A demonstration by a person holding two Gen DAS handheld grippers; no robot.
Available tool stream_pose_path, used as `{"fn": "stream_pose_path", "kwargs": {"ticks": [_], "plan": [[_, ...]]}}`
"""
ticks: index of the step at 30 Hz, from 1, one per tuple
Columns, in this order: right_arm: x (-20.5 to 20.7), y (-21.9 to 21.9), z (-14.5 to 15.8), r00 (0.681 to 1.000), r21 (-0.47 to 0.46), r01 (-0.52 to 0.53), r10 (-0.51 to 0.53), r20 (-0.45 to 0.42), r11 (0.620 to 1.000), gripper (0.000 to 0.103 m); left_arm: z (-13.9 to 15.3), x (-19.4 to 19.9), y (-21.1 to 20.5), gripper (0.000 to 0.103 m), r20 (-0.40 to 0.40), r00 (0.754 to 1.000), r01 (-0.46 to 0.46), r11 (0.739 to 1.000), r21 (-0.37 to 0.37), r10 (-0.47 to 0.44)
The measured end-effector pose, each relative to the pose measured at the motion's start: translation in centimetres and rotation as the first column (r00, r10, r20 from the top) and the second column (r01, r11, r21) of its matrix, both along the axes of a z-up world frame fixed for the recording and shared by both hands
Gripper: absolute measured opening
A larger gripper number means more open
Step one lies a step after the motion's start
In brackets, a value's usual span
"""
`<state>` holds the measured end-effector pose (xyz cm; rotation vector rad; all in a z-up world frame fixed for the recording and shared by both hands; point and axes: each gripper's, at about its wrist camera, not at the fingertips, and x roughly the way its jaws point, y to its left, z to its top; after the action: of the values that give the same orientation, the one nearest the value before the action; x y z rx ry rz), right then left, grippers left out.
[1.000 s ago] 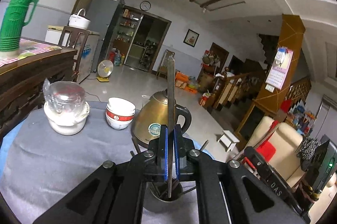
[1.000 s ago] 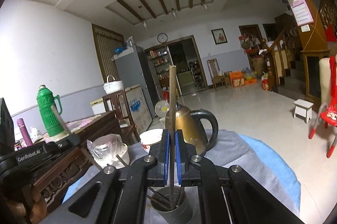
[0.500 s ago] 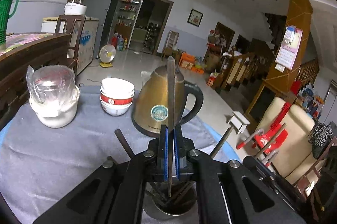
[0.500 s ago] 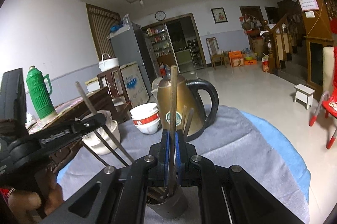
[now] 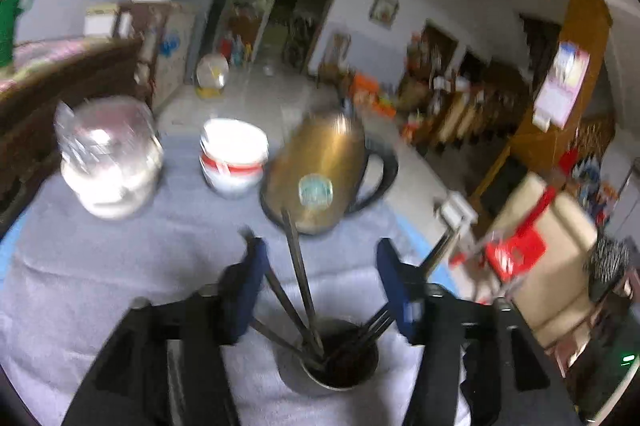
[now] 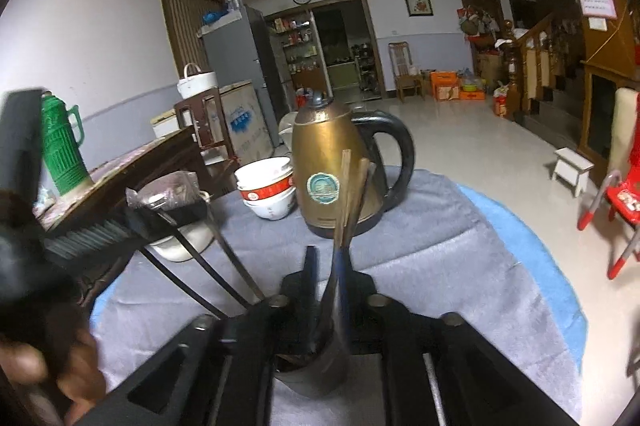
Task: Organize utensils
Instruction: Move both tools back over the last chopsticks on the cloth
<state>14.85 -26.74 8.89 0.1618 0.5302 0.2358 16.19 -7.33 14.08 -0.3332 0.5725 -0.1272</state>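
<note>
A metal cup [image 5: 340,358] stands on the grey cloth just below my left gripper [image 5: 322,278]. Its jaws are opening, blue pads wide apart. Several dark chopsticks [image 5: 298,266] lean out of the cup between the pads, touching neither. In the right wrist view the same cup [image 6: 316,366] sits under my right gripper [image 6: 326,266], whose jaws are also opening. Two brown chopsticks [image 6: 350,202] rise from the cup, beside the right pad and free of it. The left gripper's black body [image 6: 24,186] and a hand [image 6: 44,366] fill that view's left edge.
A brass kettle [image 5: 320,178] with a black handle stands just behind the cup. Stacked white bowls [image 5: 234,158] and a plastic-wrapped white jar [image 5: 108,162] sit to its left. The grey cloth [image 6: 440,246] covers the round table. A green thermos [image 6: 62,146] stands on a wooden sideboard.
Both grippers were shut on upright chopsticks; both have opened and let go, and the chopsticks now lean in the cup. Both grippers sank and tilted toward the cup.
</note>
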Motion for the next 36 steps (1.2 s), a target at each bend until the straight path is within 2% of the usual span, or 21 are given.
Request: {"fn": "stream_pose_path", "kwargs": {"ticks": [2, 4, 6, 9, 12, 15, 17, 20, 23, 24, 26, 28, 31, 36], "plan": [[-1.3, -0.5, 0.9, 0.999, 0.015, 0.02, -0.021, 0.04, 1.0, 0.076, 1.5, -1.5, 1.0, 0.061, 0.039, 0.999, -0.007, 1.0, -0.007, 0.007], [-3.0, -0.7, 1.9, 0.997, 0.012, 0.032, -0.033, 0.076, 0.999, 0.076, 3.1, -4.0, 2.5, 0.065, 0.082, 0.996, -0.016, 0.999, -0.03, 0.019], [-4.2, -0.8, 2.4, 0.996, 0.01, 0.033, -0.034, 0.079, 0.999, 0.076, 3.9, -6.6, 4.2, 0.075, 0.124, 0.991, -0.046, 0.998, -0.048, 0.052], [-6.7, -0.4, 2.1, 0.998, -0.001, 0.01, -0.009, 0.066, 1.0, 0.076, 3.6, -9.5, 6.6, 0.084, 0.143, 0.984, -0.103, 0.993, -0.049, 0.109], [-8.6, 0.9, 0.1, 0.999, -0.038, -0.051, 0.051, 0.002, 0.998, 0.076, 1.0, -11.5, 8.8, 0.085, 0.078, 0.984, -0.158, 0.987, -0.011, 0.158], [-9.8, 3.0, -3.4, 0.986, -0.073, -0.136, 0.127, -0.111, 0.988, 0.076, -3.8, -12.5, 10.6, 0.085, -0.06, 0.981, -0.185, 0.982, 0.02, 0.186], [-9.9, 4.2, -5.5, 0.966, -0.074, -0.191, 0.174, -0.191, 0.979, 0.076, -6.7, -13.0, 11.4, 0.085, -0.146, 0.967, -0.207, 0.977, 0.04, 0.211], [-9.3, 6.1, -8.4, 0.909, -0.033, -0.284, 0.258, -0.327, 0.958, 0.076, -10.9, -13.7, 12.5, 0.085, -0.288, 0.929, -0.228, 0.972, 0.048, 0.232], [-8.1, 7.9, -10.6, 0.852, 0.025, -0.333, 0.311, -0.421, 0.943, 0.073, -13.5, -14.6, 13.4, 0.085, -0.365, 0.893, -0.263, 0.964, 0.048, 0.262], [-7.6, 8.4, -11.1, 0.835, 0.046, -0.344, 0.328, -0.441, 0.938, 0.055, -14.1, -14.8, 13.6, 0.085, -0.382, 0.884, -0.272, 0.961, 0.047, 0.269], [-6.4, 9.6, -11.9, 0.803, 0.071, -0.348, 0.337, -0.491, 0.935, 0.037, -14.7, -15.1, 13.7, 0.085, -0.4, 0.875, -0.277, 0.959, 0.052, 0.274], [-5.3, 11.0, -12.4, 0.778, 0.096, -0.366, 0.36, -0.515, 0.926, 0.038, -14.9, -15.4, 13.8, 0.085, -0.409, 0.868, -0.28, 0.958, 0.063, 0.281], [-4.3, 13.0, -12.8, 0.757, 0.102, -0.386, 0.378, -0.533, 0.917, 0.038, -15.2, -15.6, 13.7, 0.085, -0.418, 0.865, -0.277, 0.959, 0.063, 0.277], [-3.0, 15.4, -13.7, 0.75, 0.039, -0.383, 0.335, -0.57, 0.923, 0.037, -15.5, -15.9, 13.8, 0.085, -0.431, 0.863, -0.267, 0.962, 0.052, 0.263]]}}
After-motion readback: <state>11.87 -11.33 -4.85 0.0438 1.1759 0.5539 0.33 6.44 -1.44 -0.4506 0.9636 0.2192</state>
